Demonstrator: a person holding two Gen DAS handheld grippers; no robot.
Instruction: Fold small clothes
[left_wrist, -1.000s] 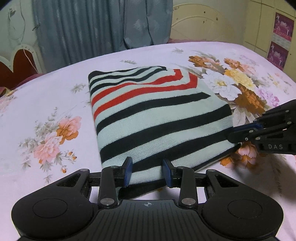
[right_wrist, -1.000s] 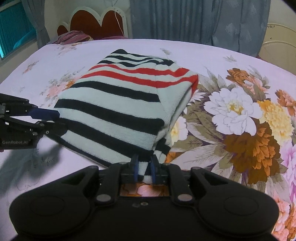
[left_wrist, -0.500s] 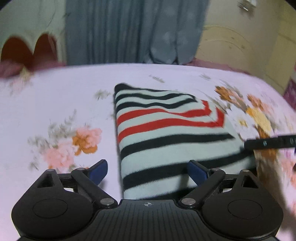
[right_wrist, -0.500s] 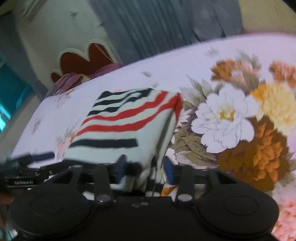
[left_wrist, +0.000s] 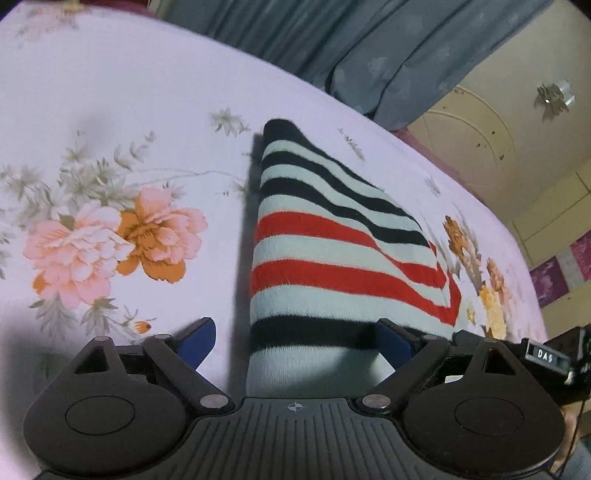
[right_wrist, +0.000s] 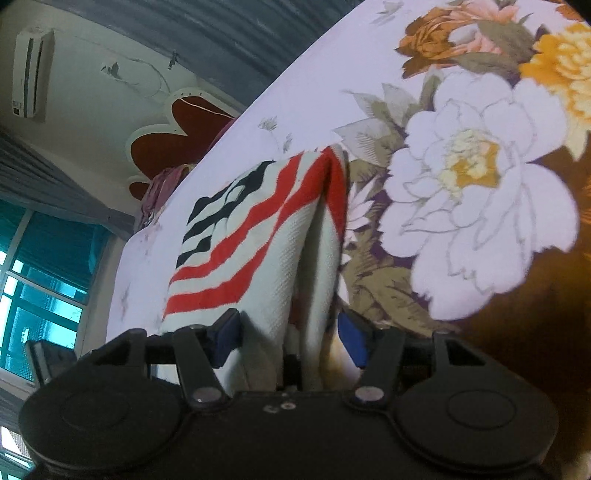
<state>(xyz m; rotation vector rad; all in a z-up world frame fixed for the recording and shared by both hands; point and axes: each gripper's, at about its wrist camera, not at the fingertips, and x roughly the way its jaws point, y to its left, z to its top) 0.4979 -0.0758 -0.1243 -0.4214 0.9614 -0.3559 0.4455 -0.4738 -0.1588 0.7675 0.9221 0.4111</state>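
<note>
1. While both cameras sit tilted and low over the bed, the folded knit sweater with pale mint, black and red stripes (left_wrist: 343, 258) lies on the lilac floral-print bedsheet (left_wrist: 129, 122), its near end running between the fingers of both tools.
2. Left gripper (left_wrist: 295, 339): jaws spread wide. The blue left pad (left_wrist: 195, 339) hangs over bare sheet, clear of the fabric; the right pad (left_wrist: 395, 341) is over the sweater's near black stripe. Nothing is clamped.
3. Right gripper (right_wrist: 291, 334): jaws also apart, blue pads on either side of the sweater's folded edge (right_wrist: 266, 258). Cloth bunches between them, layers visibly split along the fold. I can't tell if the pads touch the fabric; it isn't pinched.
4. In the left view the right tool's black body with a white label (left_wrist: 550, 356) shows at the far right, near the sweater's right corner.
5. Background: grey-blue curtains (left_wrist: 369, 55) beyond the far side of the bed, dark red scalloped headboard (right_wrist: 177, 136), white wall air conditioner (right_wrist: 31, 74).
</note>
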